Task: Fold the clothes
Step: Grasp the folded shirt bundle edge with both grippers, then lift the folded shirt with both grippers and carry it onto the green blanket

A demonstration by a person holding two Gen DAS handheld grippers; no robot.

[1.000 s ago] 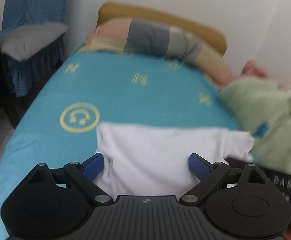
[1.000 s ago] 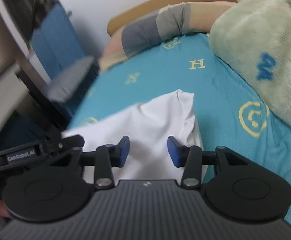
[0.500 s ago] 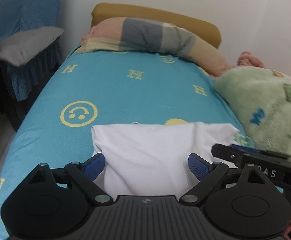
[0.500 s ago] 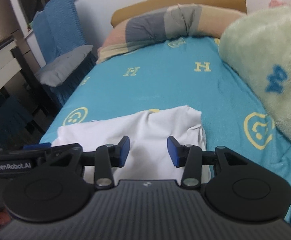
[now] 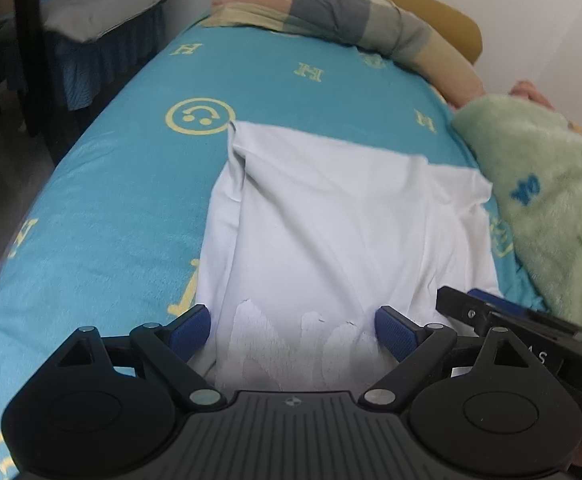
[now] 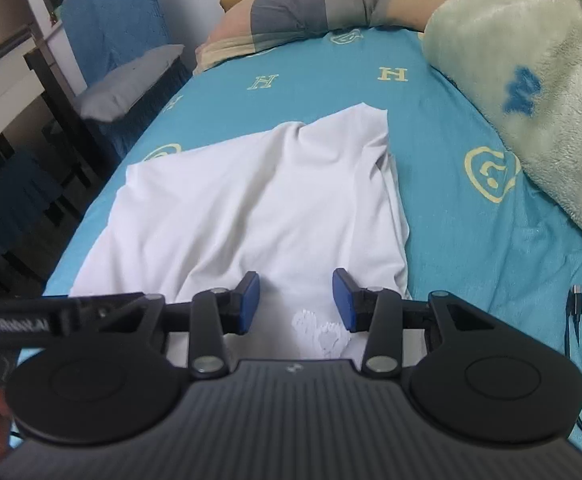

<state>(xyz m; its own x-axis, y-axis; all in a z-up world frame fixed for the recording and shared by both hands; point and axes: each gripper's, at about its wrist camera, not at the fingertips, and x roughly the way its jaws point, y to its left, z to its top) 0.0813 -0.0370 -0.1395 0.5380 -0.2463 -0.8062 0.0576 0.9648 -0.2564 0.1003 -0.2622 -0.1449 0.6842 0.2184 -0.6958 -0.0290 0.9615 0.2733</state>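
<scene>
A white T-shirt point(image 5: 331, 216) lies partly folded on the turquoise bed sheet point(image 5: 123, 208), with a faint white print near its near edge. It also shows in the right wrist view point(image 6: 259, 208). My left gripper point(image 5: 293, 330) is wide open above the shirt's near edge and holds nothing. My right gripper point(image 6: 295, 302) is open above the shirt's near right part and holds nothing. The right gripper's body point(image 5: 531, 332) shows at the right in the left wrist view. The left gripper's body point(image 6: 51, 312) shows at the left in the right wrist view.
A green fleece blanket point(image 6: 531, 80) is heaped on the bed's right side. A striped pillow point(image 5: 351, 20) lies at the headboard. A chair with a grey cushion point(image 5: 107, 4) stands left of the bed. A black cable point(image 6: 575, 308) lies at the right.
Both grippers have moved lower and closer to the bed, so the shirt fills more of each view. The shirt lies flatter and more spread out. Both grippers stay open.
</scene>
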